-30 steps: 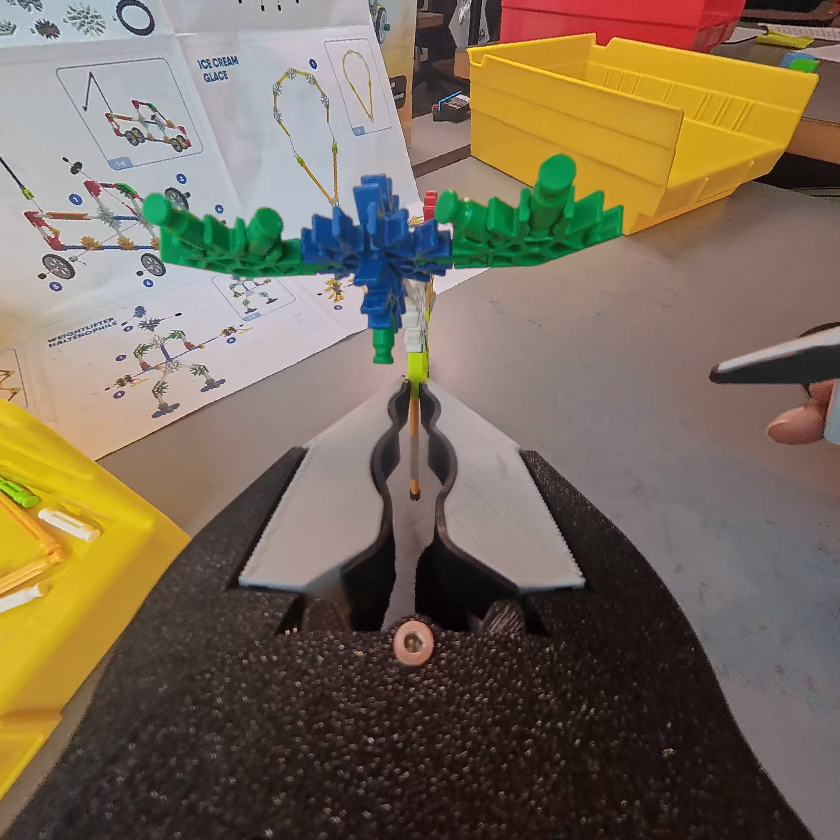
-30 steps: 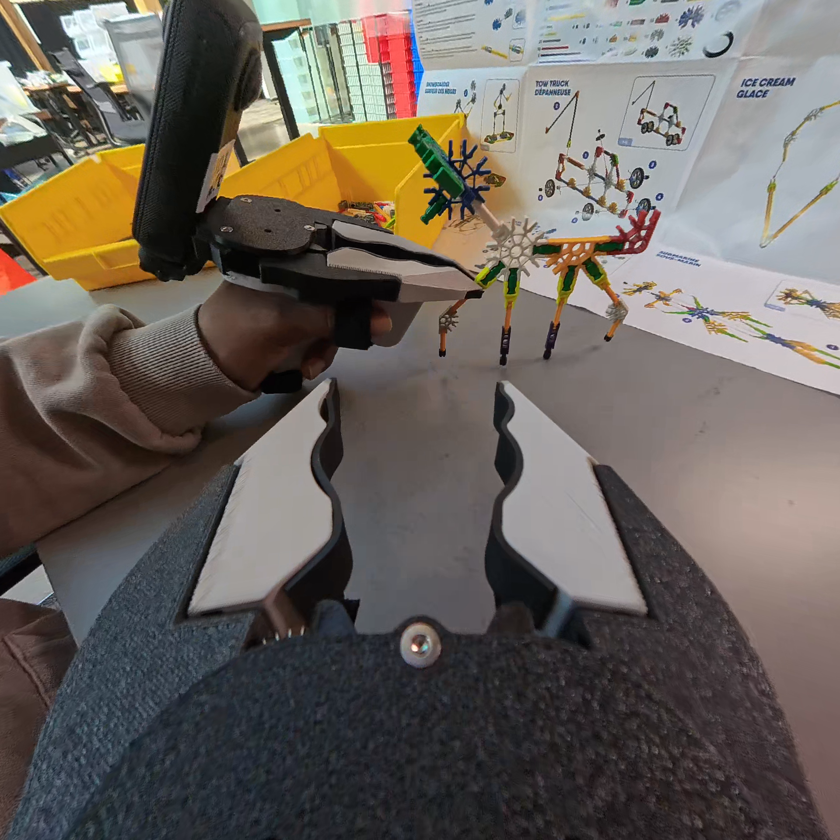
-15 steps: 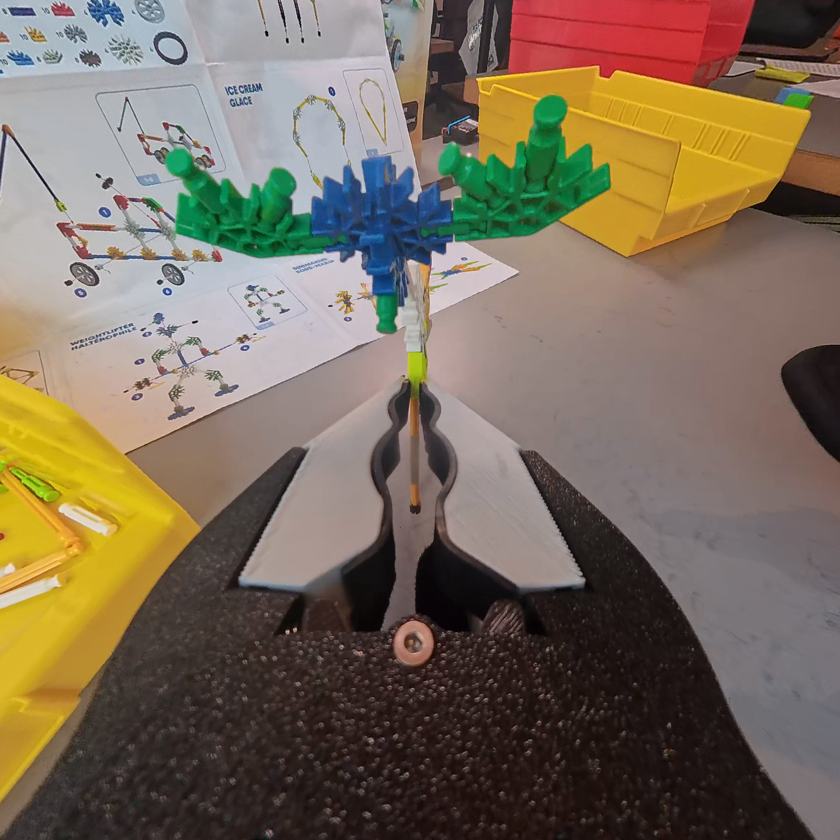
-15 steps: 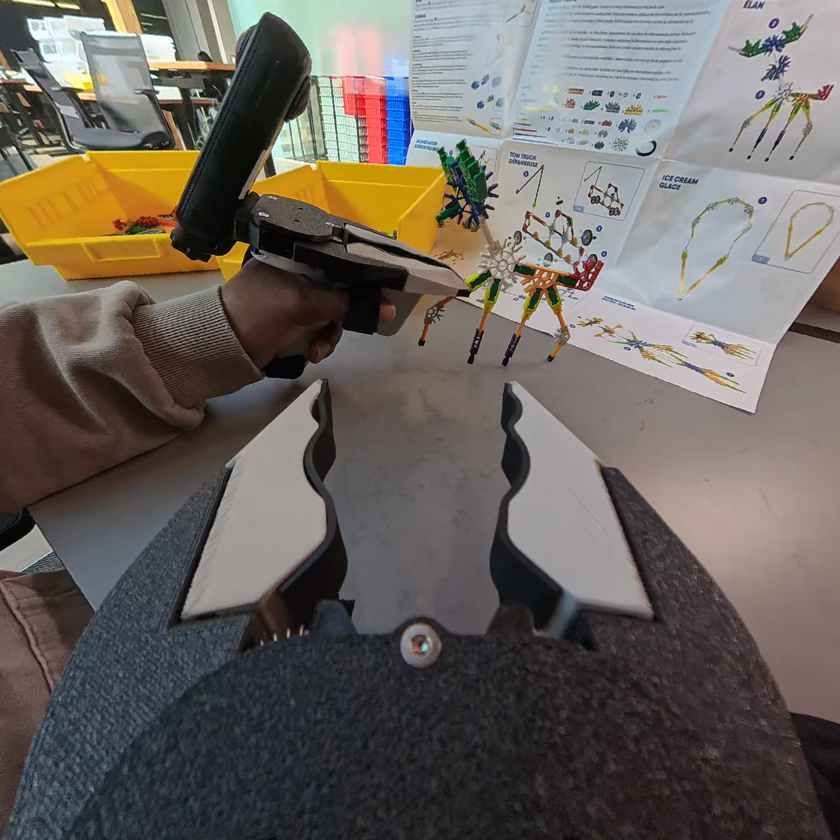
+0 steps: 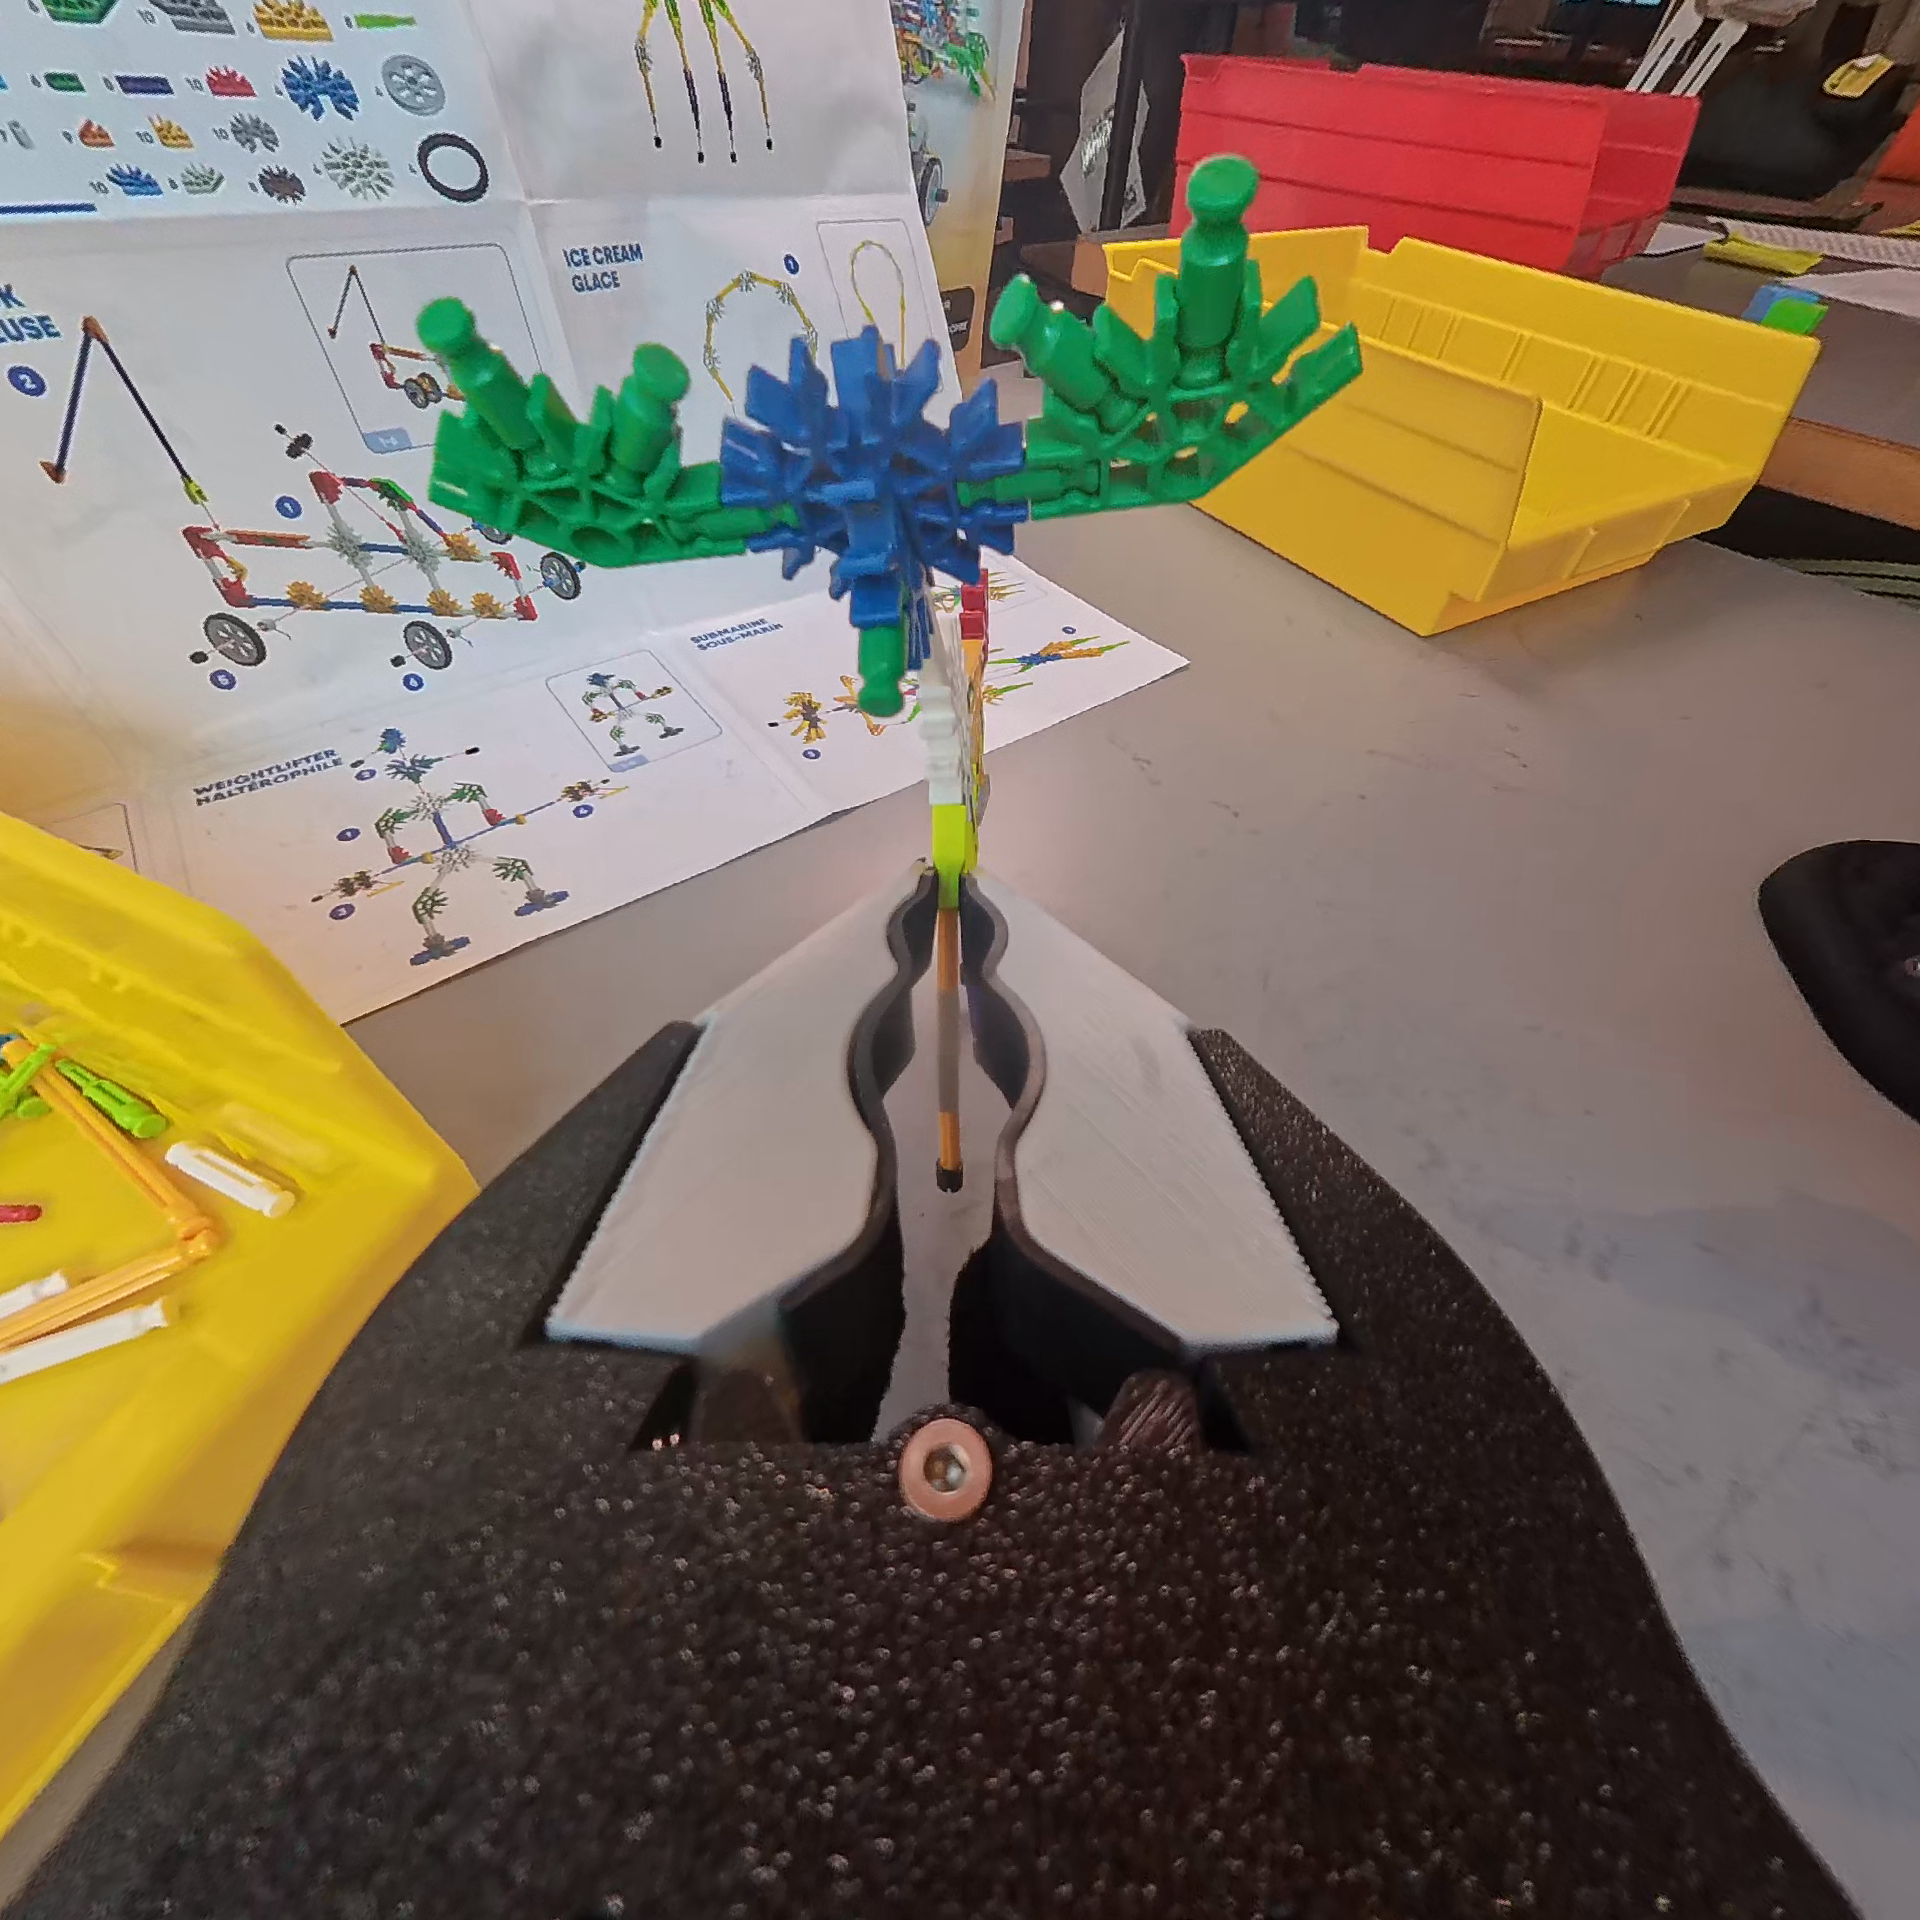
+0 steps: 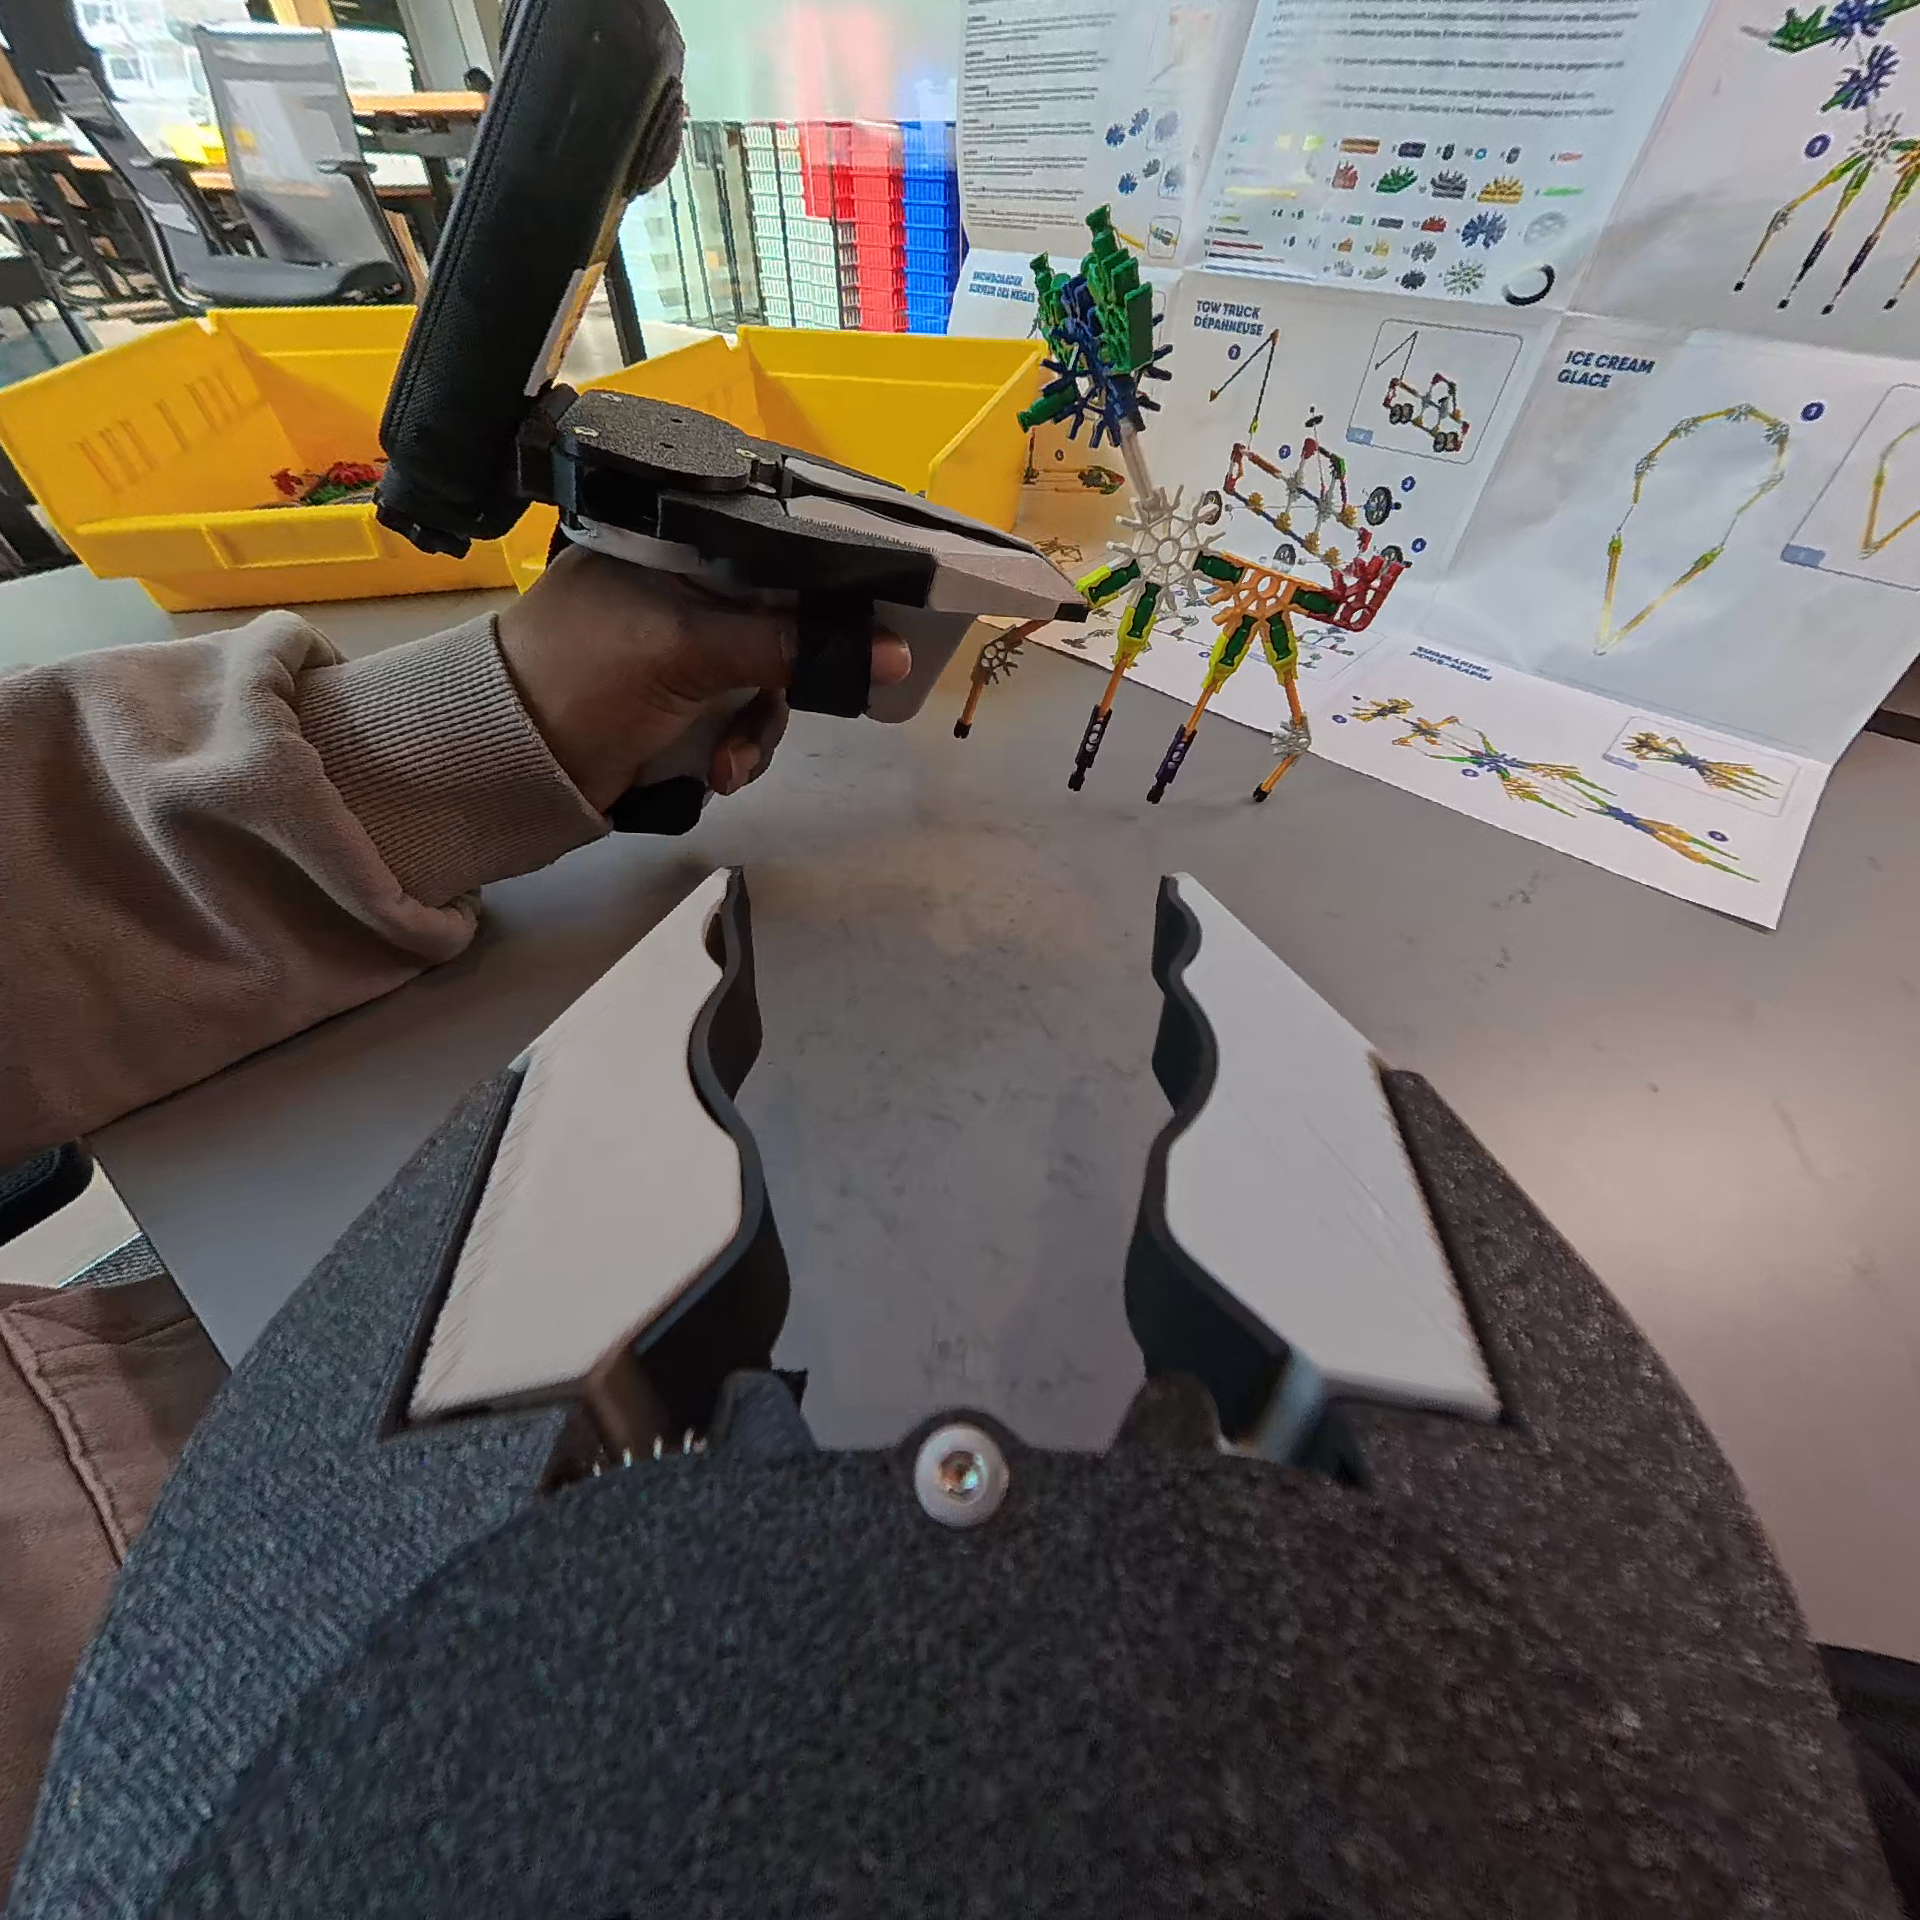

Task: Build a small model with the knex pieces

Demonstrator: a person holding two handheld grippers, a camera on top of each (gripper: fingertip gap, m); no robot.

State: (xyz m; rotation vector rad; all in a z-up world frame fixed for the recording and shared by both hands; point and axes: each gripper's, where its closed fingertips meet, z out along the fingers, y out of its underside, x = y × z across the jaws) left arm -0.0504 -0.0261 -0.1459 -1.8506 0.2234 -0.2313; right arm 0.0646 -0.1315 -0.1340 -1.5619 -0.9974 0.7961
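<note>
Left tongs are pinching the multicoloured plastic rod-and-connector animal model above the grey tabletop; right tongs are hanging spread, empty. That thin pinch could let it swivel.

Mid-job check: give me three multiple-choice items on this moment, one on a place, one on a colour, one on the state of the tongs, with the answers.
1. Where is the toy model?
A. inside a yellow bin
B. held above the grey table in front of the instruction sheet
C. lying flat on the sheet

2. What colour is the snowflake connector between the two green connectors?
A. red
B. white
C. blue

3. How do the tongs stand?
A. left tongs shut on the model, right tongs open and empty
B. both open
C. right shut on the model

Answers: 1 B, its feet hang clear of the table in the right wrist view. 2 C, blue shows in the left wrist view. 3 A, the left fingers pinch a leg rod and the right ones stand apart.
</note>
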